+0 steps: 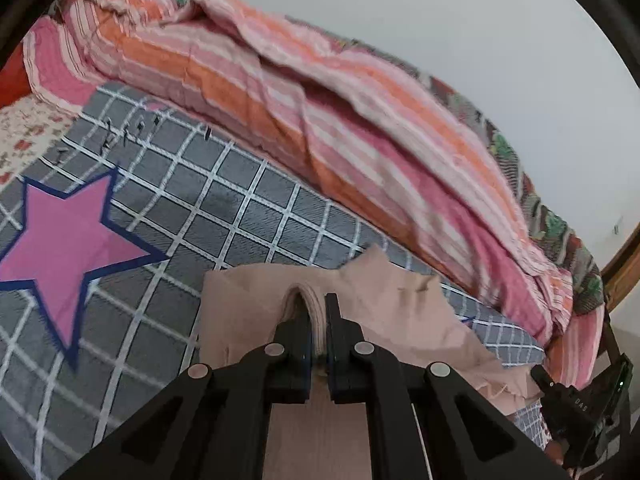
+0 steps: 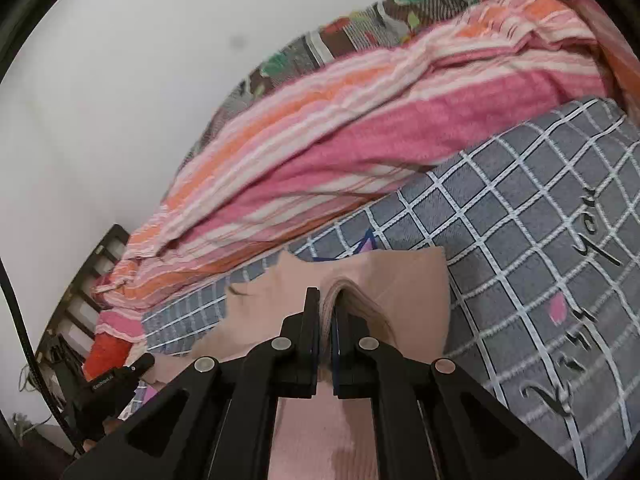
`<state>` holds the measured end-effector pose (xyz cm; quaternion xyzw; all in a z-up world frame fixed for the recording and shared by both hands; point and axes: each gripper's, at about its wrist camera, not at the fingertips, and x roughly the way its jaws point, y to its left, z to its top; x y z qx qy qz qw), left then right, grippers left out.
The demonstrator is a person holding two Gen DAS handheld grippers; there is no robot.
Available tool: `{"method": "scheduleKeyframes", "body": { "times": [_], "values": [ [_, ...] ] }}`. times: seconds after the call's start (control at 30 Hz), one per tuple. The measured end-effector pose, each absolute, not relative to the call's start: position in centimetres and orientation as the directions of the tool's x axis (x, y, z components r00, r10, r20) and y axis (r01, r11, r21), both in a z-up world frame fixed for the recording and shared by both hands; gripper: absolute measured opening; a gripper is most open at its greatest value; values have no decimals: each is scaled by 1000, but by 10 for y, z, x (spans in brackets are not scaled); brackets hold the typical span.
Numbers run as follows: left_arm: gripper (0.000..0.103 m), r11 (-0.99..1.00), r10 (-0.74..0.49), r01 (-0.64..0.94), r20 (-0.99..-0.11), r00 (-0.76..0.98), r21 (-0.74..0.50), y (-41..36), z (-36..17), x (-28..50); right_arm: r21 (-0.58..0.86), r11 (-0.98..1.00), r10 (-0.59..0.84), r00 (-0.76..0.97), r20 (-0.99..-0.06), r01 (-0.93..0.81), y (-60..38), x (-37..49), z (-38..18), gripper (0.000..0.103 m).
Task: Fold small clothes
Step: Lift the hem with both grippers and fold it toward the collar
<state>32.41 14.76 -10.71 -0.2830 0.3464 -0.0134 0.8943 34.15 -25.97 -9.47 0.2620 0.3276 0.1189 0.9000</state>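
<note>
A small beige garment (image 1: 400, 300) lies on a grey checked blanket (image 1: 240, 208). My left gripper (image 1: 316, 312) is shut on a bunched fold of the garment's near edge. In the right wrist view the same beige garment (image 2: 400, 284) rests on the grey checked blanket (image 2: 520, 240), and my right gripper (image 2: 326, 304) is shut on another bunched fold of it. The right gripper's black body (image 1: 576, 404) shows at the lower right of the left wrist view; the left gripper's body (image 2: 108, 388) shows at the lower left of the right wrist view.
A crumpled pink, orange and white striped quilt (image 1: 340, 120) runs along the far side of the bed against a white wall (image 1: 440, 12). A pink star with a blue border (image 1: 68, 244) is printed on the blanket. A dark headboard (image 2: 92, 280) stands at one end.
</note>
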Motion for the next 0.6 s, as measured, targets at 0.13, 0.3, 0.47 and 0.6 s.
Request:
{"method": "scheduleKeyframes", "body": {
  "times": [0.13, 0.3, 0.47, 0.6],
  "values": [
    [9, 833, -266, -162, -639, 722, -529, 147, -121, 351, 546, 838, 378, 737, -560, -16, -258, 366, -113, 7],
    [43, 825, -289, -148, -633, 718, -545, 152, -127, 357, 563, 826, 415, 700, -582, -22, -259, 374, -127, 32],
    [47, 849, -276, -134, -645, 713, -511, 158, -123, 337, 496, 867, 384, 683, -621, -36, -258, 349, -124, 33],
    [53, 865, -270, -121, -656, 705, -486, 161, -125, 307, 451, 891, 366, 668, -648, -50, -262, 319, -123, 41]
  ]
}}
